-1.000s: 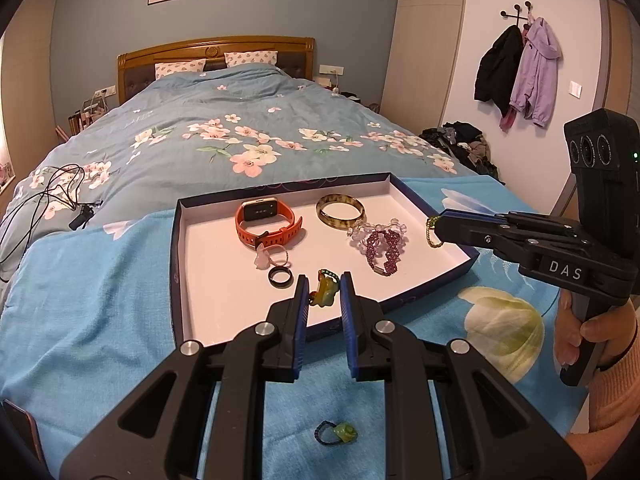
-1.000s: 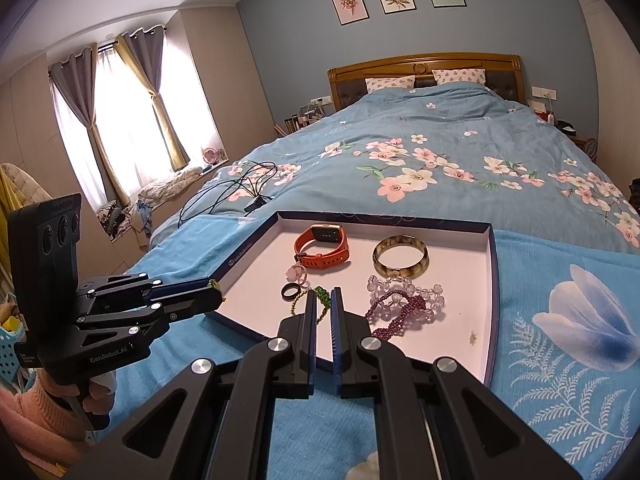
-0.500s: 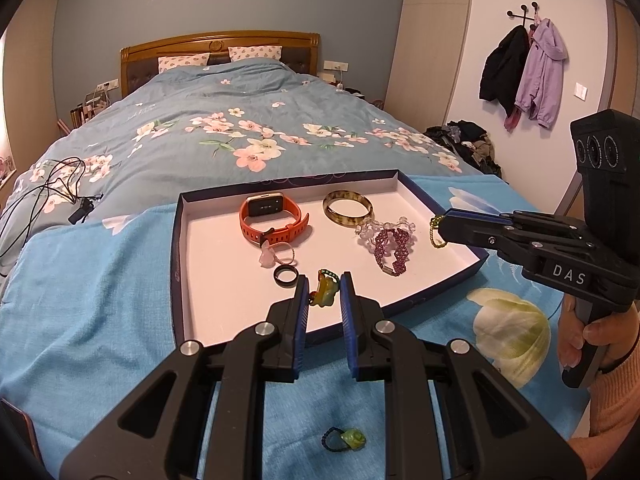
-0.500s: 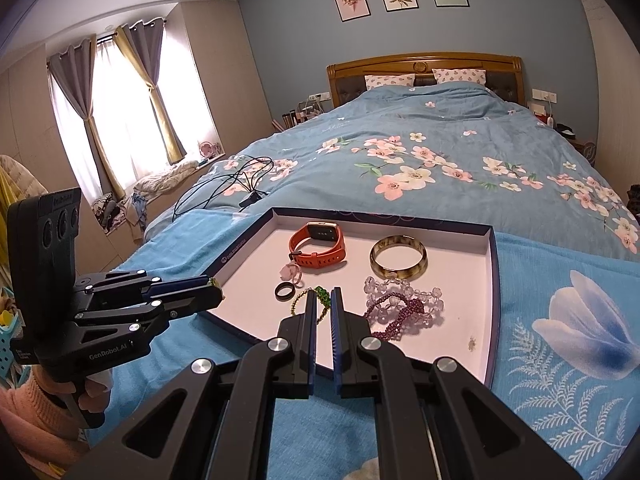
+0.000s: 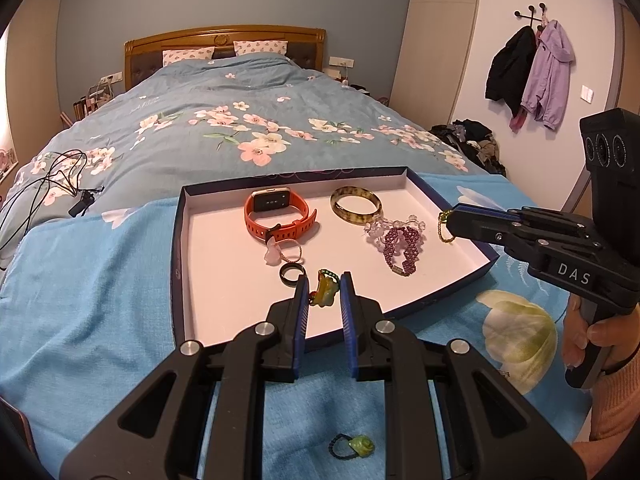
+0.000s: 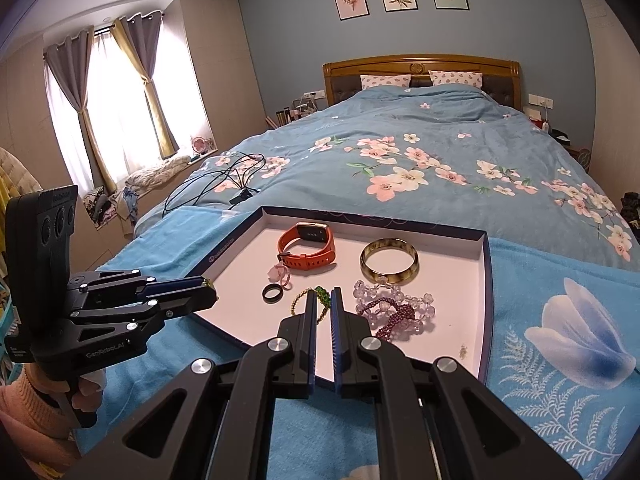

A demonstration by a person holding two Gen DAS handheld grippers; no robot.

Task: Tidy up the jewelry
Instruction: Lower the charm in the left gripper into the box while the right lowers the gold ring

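Shallow tray (image 5: 181,240) on a blue-covered bed (image 5: 80,280), left gripper (image 5: 323,289) clamped on a green-and-yellow pendant (image 5: 325,295) above the tray's near edge, right gripper (image 6: 324,305) pinching a gold-green beaded chain (image 6: 320,295) over the tray, orange watch (image 5: 276,214), amber bangle (image 5: 355,205), purple bead bracelet (image 5: 400,245) inside, green ring (image 5: 354,446) on the blanket outside.

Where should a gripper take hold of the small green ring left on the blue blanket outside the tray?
Grip the small green ring from above, across its dark band beside the pale green stone. It lies flat on the blue blanket, so a side approach would probably slip over it.
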